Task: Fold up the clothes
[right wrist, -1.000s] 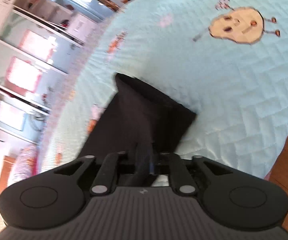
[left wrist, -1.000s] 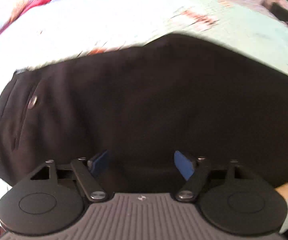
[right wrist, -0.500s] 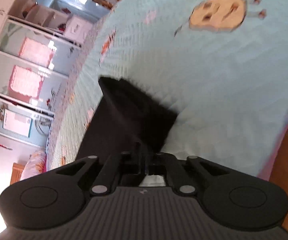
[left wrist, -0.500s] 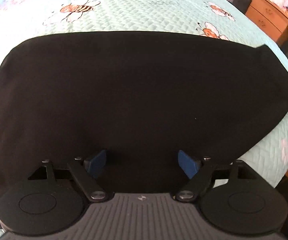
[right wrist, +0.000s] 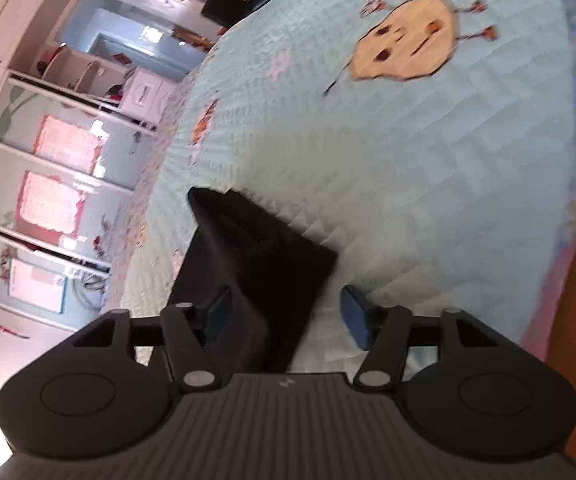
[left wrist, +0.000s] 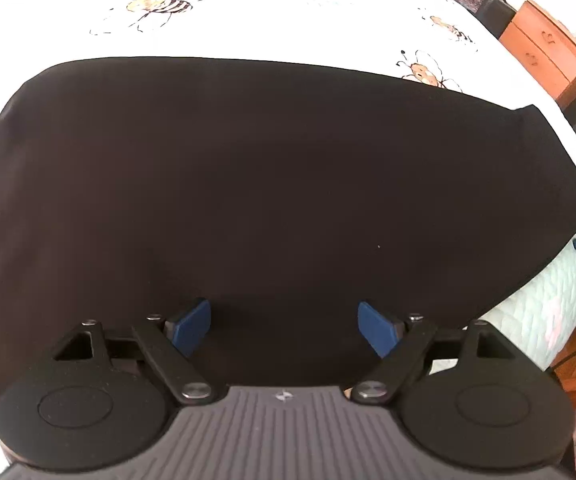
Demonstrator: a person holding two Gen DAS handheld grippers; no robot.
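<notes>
On the quilted bed (left wrist: pixel 288 8) your black garment (left wrist: pixel 272 184) lay flat; your left tool (left wrist: pixel 284 326) stood wide and empty above it, your right tool (right wrist: pixel 286 316) had just opened, cloth corner loose between its pads.

Harsh daylight washes the quilt (left wrist: pixel 288 12) beyond the left gripper (left wrist: pixel 284 326) to near white, bleaching its bee prints, while the black garment (left wrist: pixel 248 180) ahead of the blue pads (left wrist: pixel 190 326) reads as a flat, detailless mass. Fisheye curvature bends the bed edge and the wooden dresser (left wrist: pixel 543 52) at far right. In the right wrist view, motion blur softens the quilting and the cartoon face (right wrist: pixel 403 40) above the right gripper (right wrist: pixel 286 316); the shelving (right wrist: pixel 60 168) to its left glows pink, overexposed. A soft shadow falls on the quilt just past the dark fabric.
</notes>
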